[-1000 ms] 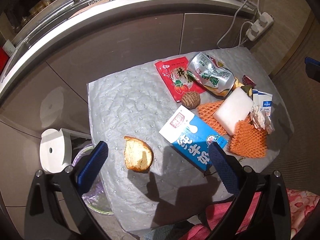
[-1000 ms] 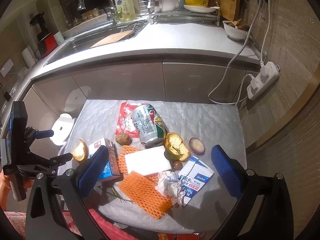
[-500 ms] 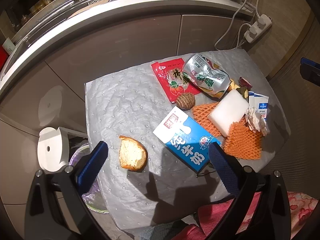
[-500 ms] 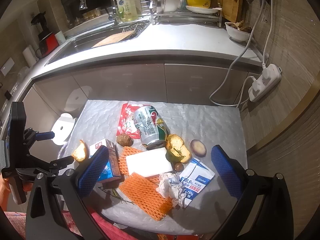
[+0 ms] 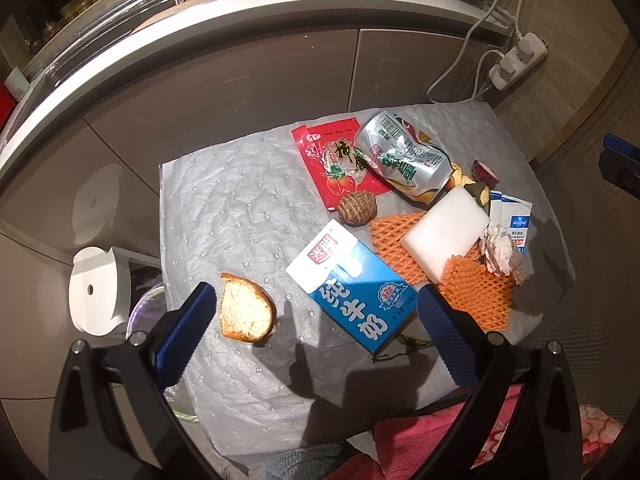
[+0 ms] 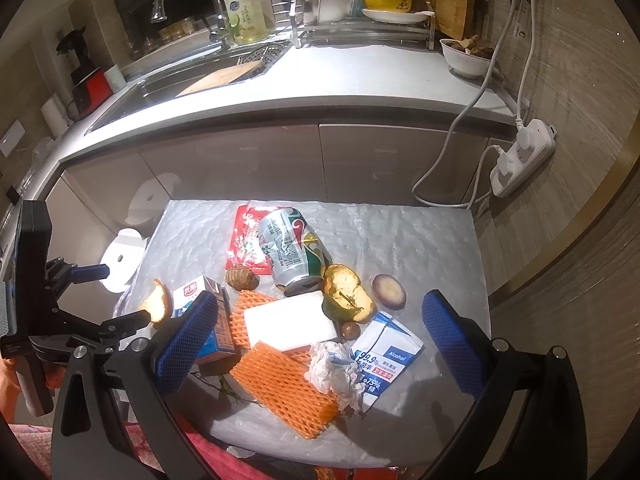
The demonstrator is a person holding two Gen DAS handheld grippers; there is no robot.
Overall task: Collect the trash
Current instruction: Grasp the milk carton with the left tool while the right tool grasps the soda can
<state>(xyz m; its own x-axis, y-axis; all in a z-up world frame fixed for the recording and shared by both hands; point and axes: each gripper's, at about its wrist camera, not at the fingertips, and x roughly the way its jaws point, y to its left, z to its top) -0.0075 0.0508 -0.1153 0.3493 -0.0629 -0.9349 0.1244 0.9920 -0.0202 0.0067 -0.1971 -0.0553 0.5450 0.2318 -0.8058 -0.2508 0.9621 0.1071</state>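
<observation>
A low table [image 5: 224, 208] covered in a dimpled grey sheet is seen from above, in front of kitchen cabinets. Trash is gathered on its right half. A blue and white milk carton [image 5: 352, 292] lies on its side near the front edge; whether anything is inside cannot be told. Behind it a crushed drink can [image 5: 404, 160] lies partly on a red snack wrapper [image 5: 336, 160], with a small brown ridged lump [image 5: 356, 208] just in front of the wrapper. A white foam block [image 5: 444, 228] rests on orange foam netting [image 5: 476, 292], with a crumpled tissue [image 5: 502, 256] and a blue and white alcohol wipe packet [image 5: 516, 224] to the right. A piece of bread [image 5: 246, 312] lies alone near the front left.

The left claw [image 5: 316, 332] is spread wide and holds nothing; it hangs above the front of the table, the bread just beside its left finger and the carton's end by its right finger. The right claw [image 6: 320, 336] is likewise spread wide and empty, above the netting, block and tissue.

The left half of the sheet is bare. Past the left edge a white round bin lid [image 5: 100, 288] is seen, with a bag-lined bin [image 5: 148, 312] below it.
</observation>
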